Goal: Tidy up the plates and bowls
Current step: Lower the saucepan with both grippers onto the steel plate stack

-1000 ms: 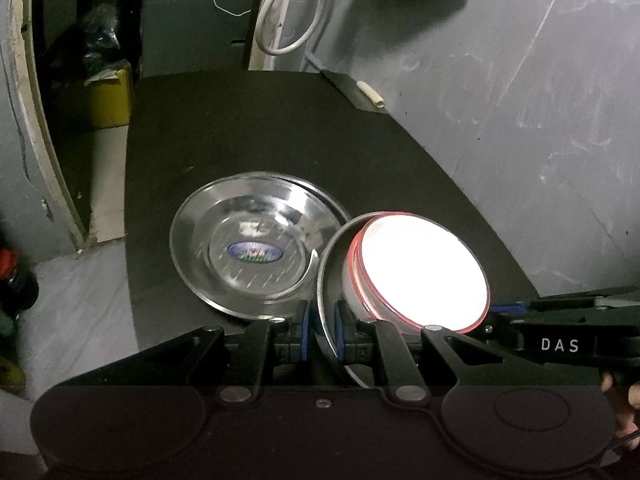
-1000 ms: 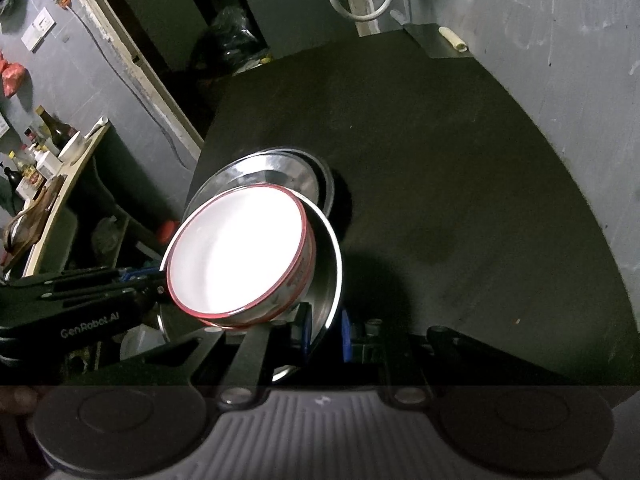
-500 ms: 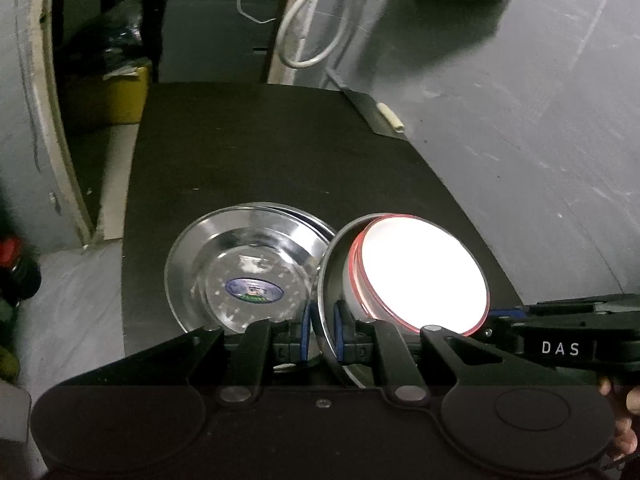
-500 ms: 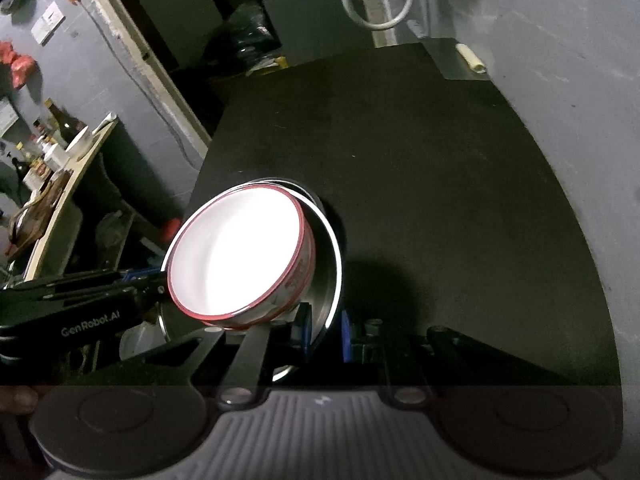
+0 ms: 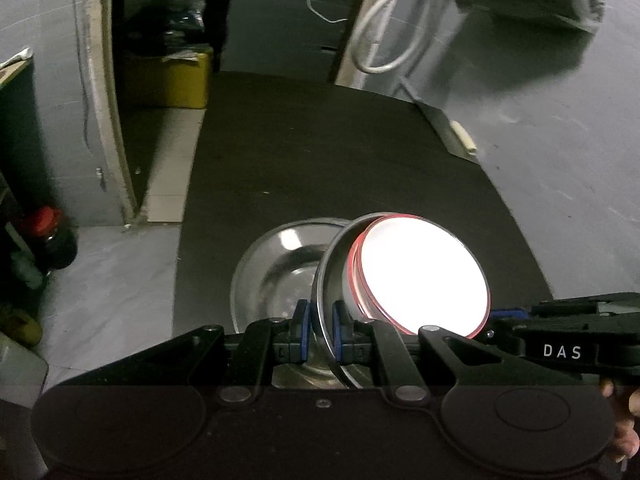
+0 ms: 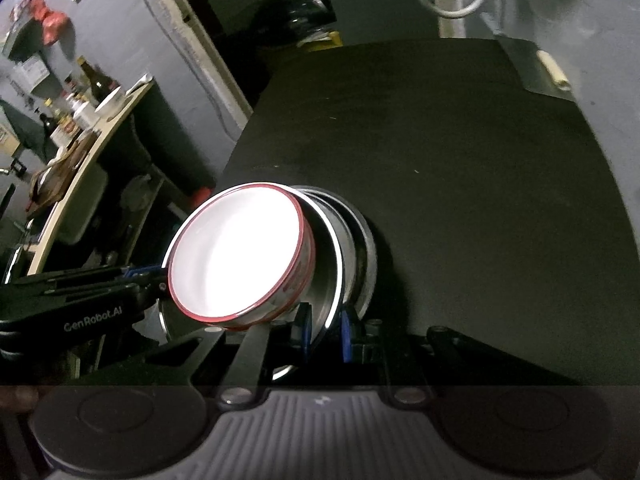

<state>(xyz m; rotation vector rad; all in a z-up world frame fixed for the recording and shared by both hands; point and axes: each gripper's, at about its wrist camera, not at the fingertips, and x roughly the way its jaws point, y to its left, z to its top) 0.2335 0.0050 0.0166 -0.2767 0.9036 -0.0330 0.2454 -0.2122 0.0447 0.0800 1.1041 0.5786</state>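
Resting plate: a round stainless-steel plate (image 5: 276, 268) lies flat on the black table (image 5: 320, 152), on the left in the left wrist view, partly under the carried load.
Left gripper: the left gripper (image 5: 319, 330) is clamped on the near rim of the carried plate, blue pads on either face of the thin edge.
Carried load: a second round steel plate (image 5: 326, 280) is held tilted above the resting one, with a white red-rimmed bowl (image 5: 424, 276) sitting in it.
Right gripper: the right gripper (image 6: 325, 332) is clamped on the opposite rim of the same plate.
Handling: steel judged stiff, light and slick; the bowl is probably breakable and is loose in the plate, so it may slide.
Grip point: the thin plate rim, both sides, kept level.
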